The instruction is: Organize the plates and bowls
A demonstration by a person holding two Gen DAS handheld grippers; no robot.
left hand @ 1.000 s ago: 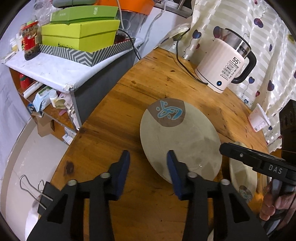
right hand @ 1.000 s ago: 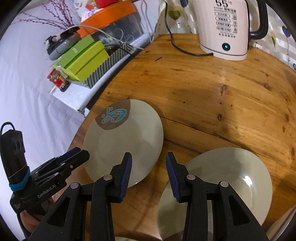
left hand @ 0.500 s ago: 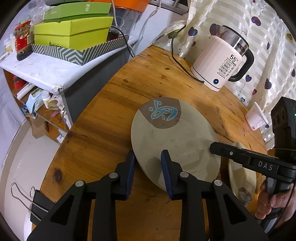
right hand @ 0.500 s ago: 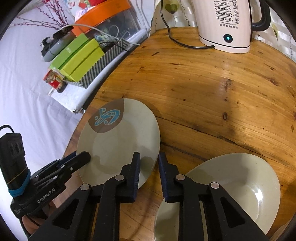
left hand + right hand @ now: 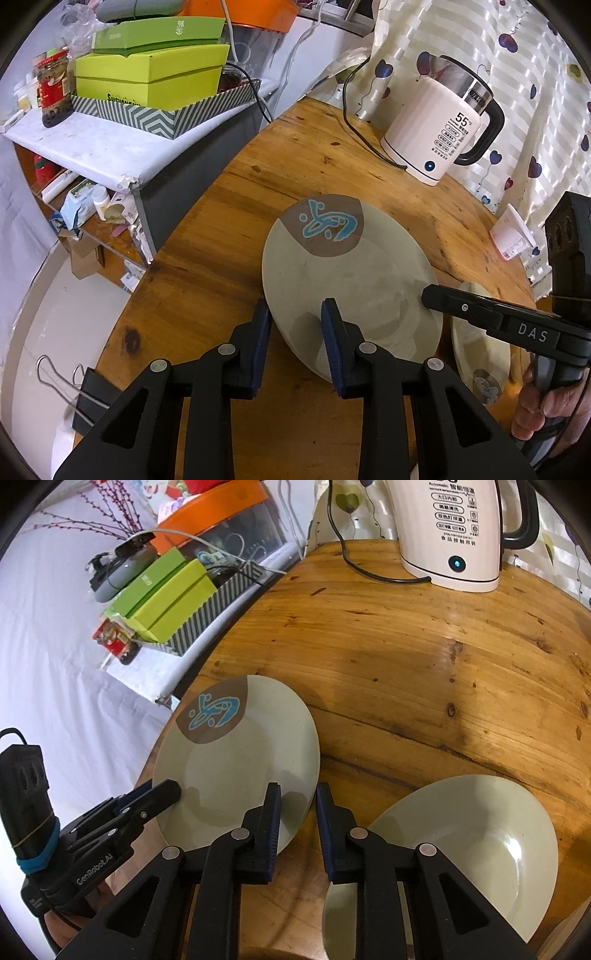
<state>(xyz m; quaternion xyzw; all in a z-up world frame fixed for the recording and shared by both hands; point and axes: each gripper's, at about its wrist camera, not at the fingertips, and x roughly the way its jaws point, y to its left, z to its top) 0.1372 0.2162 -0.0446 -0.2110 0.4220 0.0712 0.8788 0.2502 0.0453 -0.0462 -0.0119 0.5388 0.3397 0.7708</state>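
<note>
The plate (image 5: 347, 280) with the blue-and-brown emblem lies on the round wooden tabletop (image 5: 229, 236), near its edge, and both claws have it by the near rim. The left claw (image 5: 295, 332) has just been closing; one finger lies over the plate's face and the other outside the rim, pinching the edge between them. The right claw (image 5: 297, 812) has likewise just narrowed and straddles the opposite side of the rim, its jaws nearly together on the edge. Just beside it, to the right, a plain pale bowl (image 5: 472, 849) sits on the tabletop, apart from the plate. Farther back stands a white electric kettle (image 5: 443, 136), its cord trailing off. Beyond the tabletop's edge, green boxes (image 5: 147, 74) are stacked on a shelf.
</note>
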